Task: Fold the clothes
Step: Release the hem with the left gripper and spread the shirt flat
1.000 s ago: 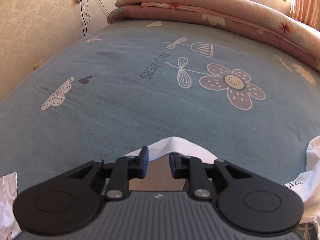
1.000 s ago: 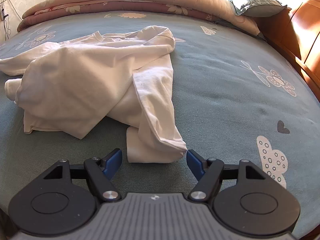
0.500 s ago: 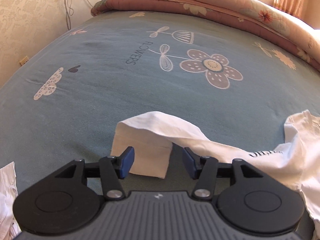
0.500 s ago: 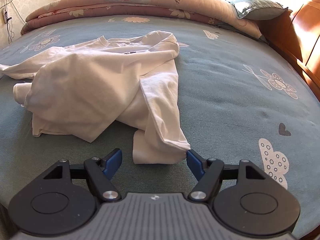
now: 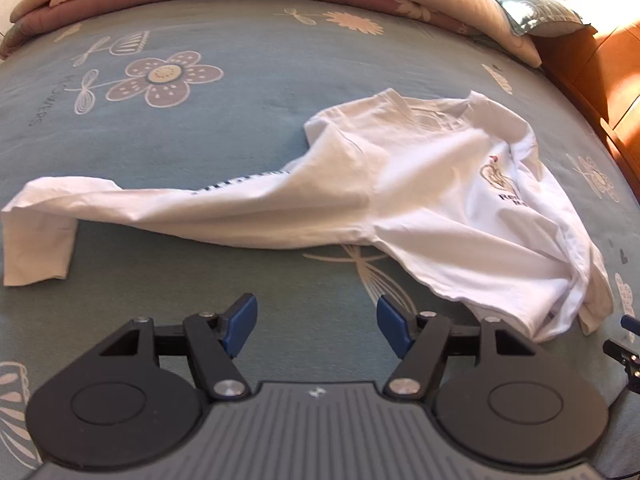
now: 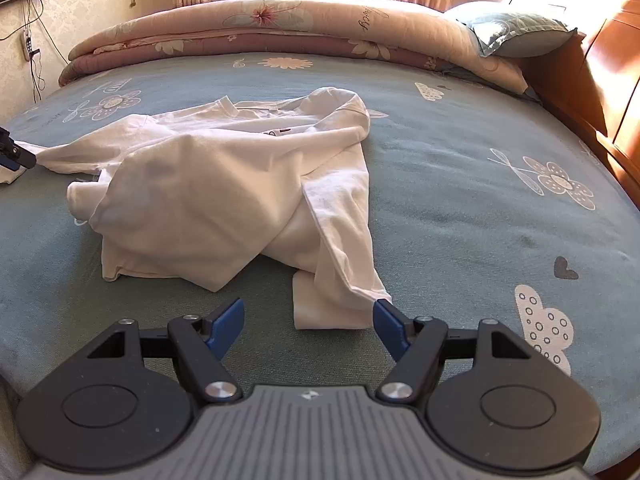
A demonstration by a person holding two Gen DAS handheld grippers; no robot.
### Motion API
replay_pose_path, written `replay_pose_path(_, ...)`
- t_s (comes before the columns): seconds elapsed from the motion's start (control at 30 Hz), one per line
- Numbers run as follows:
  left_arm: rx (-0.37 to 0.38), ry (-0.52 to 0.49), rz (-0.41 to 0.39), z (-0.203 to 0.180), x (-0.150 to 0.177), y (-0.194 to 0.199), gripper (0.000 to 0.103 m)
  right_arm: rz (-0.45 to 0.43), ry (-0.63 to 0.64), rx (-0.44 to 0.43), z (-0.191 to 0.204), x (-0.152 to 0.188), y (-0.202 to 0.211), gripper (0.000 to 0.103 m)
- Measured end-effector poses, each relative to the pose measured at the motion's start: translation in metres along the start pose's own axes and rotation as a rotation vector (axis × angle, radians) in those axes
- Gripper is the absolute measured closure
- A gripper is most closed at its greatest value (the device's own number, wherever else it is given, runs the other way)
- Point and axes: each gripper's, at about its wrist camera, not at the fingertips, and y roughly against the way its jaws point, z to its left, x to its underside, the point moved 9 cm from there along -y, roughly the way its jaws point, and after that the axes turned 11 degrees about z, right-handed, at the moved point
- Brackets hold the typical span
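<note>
A white long-sleeved shirt [image 5: 420, 184] lies crumpled on the blue flowered bedsheet [image 5: 240, 92]. In the left wrist view one sleeve [image 5: 60, 212] stretches out to the left, its cuff folded under. My left gripper [image 5: 316, 322] is open over bare sheet, a little short of that sleeve, with nothing between its fingers. In the right wrist view the shirt [image 6: 224, 184] is bunched in the middle of the bed, and its other sleeve cuff [image 6: 332, 308] lies just ahead of my open right gripper [image 6: 308, 322], close to the right fingertip.
A rolled pink flowered quilt [image 6: 280, 28] and a blue pillow [image 6: 516, 32] lie along the far side of the bed. A wooden headboard [image 6: 600, 80] stands at the right. Wall cables [image 6: 32, 52] hang at the left. Bare sheet [image 6: 480, 184] spreads right of the shirt.
My left gripper let go of the sleeve cuff, opened wide and swung right, so the whole shirt now shows. The right gripper stayed open and drew back slightly from the cuff.
</note>
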Motion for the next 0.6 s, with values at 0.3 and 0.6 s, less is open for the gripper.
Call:
replay_pose_path(0.3, 0.104, 0.029, -0.027, -0.067, 0.01, -0.005, 0.031, -0.003, 0.017, -0.058, 0.013, -0.001, 0.002, 0.028)
replay_pose_path(0.6, 0.118, 0.159, -0.162, -0.089, 0.027, 0.003, 0.027, 0.015, -0.109, -0.322, 0.041, -0.032, 0.006, 0.028)
